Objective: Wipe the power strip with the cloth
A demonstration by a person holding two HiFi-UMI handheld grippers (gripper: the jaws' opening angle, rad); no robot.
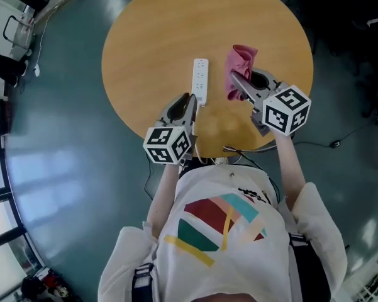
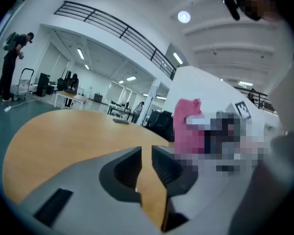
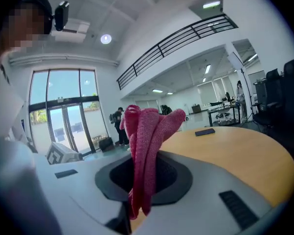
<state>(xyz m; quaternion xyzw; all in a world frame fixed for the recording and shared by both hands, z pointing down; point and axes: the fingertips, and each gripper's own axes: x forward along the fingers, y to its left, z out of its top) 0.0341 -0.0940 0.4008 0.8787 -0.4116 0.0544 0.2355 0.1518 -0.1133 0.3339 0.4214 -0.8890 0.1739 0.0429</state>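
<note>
I wear a white T-shirt (image 1: 223,244) (red, teal, yellow print); my left gripper (image 1: 191,99) and right gripper (image 1: 238,80) are grey.

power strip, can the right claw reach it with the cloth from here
Probably yes. The right claw, shut on the cloth, is held just beside the power strip, with bare table between them. The left claw sits by the strip's near end only.
</note>
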